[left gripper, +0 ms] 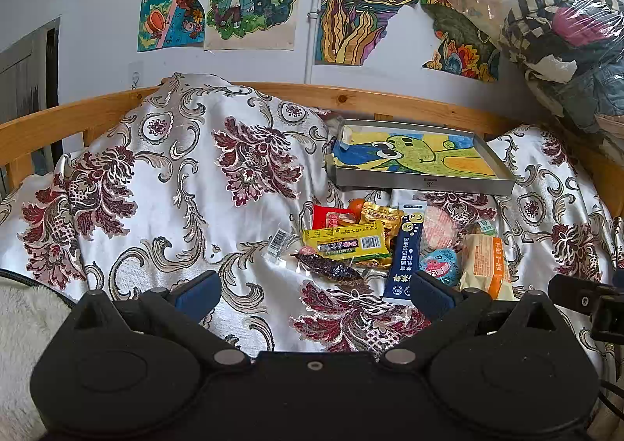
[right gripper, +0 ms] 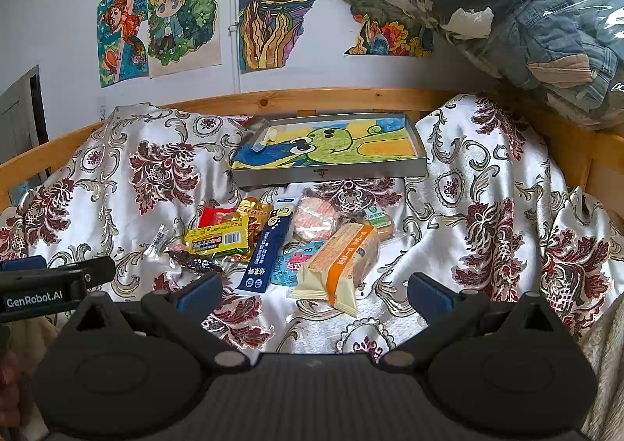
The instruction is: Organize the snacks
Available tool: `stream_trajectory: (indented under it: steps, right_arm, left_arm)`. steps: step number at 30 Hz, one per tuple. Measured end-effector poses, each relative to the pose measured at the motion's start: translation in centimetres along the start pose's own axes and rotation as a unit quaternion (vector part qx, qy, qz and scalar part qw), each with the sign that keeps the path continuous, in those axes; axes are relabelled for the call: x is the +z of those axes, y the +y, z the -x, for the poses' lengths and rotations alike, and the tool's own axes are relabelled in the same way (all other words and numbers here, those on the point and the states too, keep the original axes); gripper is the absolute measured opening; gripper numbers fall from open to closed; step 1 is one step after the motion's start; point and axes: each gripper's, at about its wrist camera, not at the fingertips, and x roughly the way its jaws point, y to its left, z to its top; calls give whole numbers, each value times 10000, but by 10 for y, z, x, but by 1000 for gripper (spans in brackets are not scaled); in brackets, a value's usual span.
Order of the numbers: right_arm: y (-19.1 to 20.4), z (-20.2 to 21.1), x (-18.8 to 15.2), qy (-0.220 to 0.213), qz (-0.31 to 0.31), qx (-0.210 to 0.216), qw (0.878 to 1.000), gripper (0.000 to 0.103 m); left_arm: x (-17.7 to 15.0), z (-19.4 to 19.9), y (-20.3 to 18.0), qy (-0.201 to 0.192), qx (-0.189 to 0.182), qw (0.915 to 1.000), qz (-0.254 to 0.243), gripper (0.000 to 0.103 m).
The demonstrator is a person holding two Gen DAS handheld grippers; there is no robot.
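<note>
Several snack packets lie in a loose pile on the patterned bedspread [left gripper: 175, 183]: a yellow packet [left gripper: 347, 242], a long blue sachet [left gripper: 407, 254], a dark wrapped stick [left gripper: 331, 267], and an orange-and-cream bread pack [right gripper: 343, 261]. Behind the pile sits a grey metal tray [left gripper: 425, 183] lined with a frog drawing. My left gripper [left gripper: 312, 291] is open, low over the cloth just short of the pile, holding nothing. In the right wrist view my right gripper [right gripper: 314, 293] is open too, with the bread pack just ahead between its fingers, untouched.
A wooden bed rail [left gripper: 390, 100] runs behind the tray, under a wall of drawings. A clear bag of clothes [right gripper: 526, 12] bulges at the upper right. A small clear wrapper [left gripper: 279, 242] lies left of the pile. The left gripper's body [right gripper: 50, 285] shows at the right view's left edge.
</note>
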Motion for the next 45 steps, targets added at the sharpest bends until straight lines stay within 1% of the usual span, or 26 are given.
stream_trajectory:
  steps: [41, 45]
  right_arm:
    - [0, -1, 0, 28, 46, -4, 10000, 103]
    - [1, -2, -1, 107, 3, -60, 9999, 103]
  left_arm:
    - [0, 0, 0, -5, -4, 10000, 9, 102]
    - [2, -2, 0, 80, 26, 10000, 48, 102]
